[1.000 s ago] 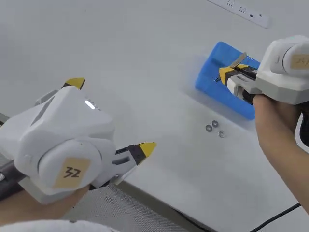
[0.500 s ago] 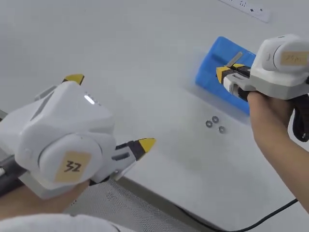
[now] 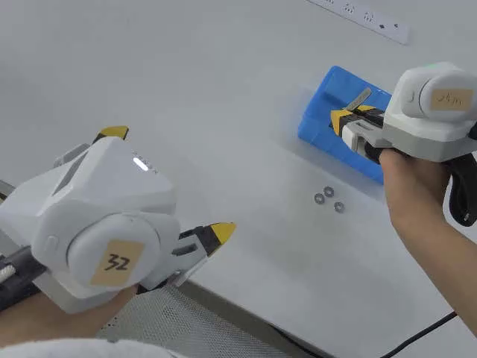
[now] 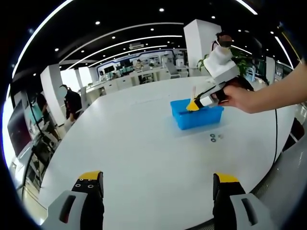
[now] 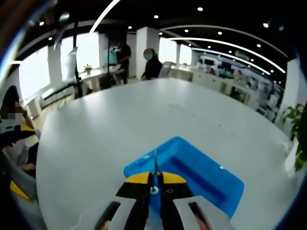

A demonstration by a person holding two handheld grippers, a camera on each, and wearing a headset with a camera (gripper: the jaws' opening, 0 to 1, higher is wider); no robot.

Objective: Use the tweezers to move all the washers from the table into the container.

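In the head view, your right gripper (image 3: 344, 119) hangs over the blue container (image 3: 317, 127), clamped on the tweezers (image 3: 362, 96), whose thin metal end sticks out past the yellow tips. Three washers (image 3: 329, 199) lie in a tight cluster on the white table (image 3: 223, 89), just beside the container's near wall. Your right hand (image 3: 406, 175) wraps the handle from below, and the forearm (image 3: 440, 253) runs off toward the lower right. Your left gripper (image 3: 168, 182) sits low at the table's near edge, jaws spread wide and carrying nothing.

In the left gripper view, the two yellow-tipped jaws stand well apart over bare table. Beyond them the right gripper is poised above the container, with the washers on the table in front of it.

In the right gripper view, the jaws are pressed together on the tweezers, which rise straight up between them over the container's interior. A small ring (image 5: 154, 190) shows where the jaws meet; you cannot tell whether it is a washer or part of the tool.

This looks like the container end of a carry, with three washers left to fetch. Next, bring the right gripper back and down to the cluster, tilt it so the tweezer tips meet the table, and pinch one washer by its rim without scattering the others.
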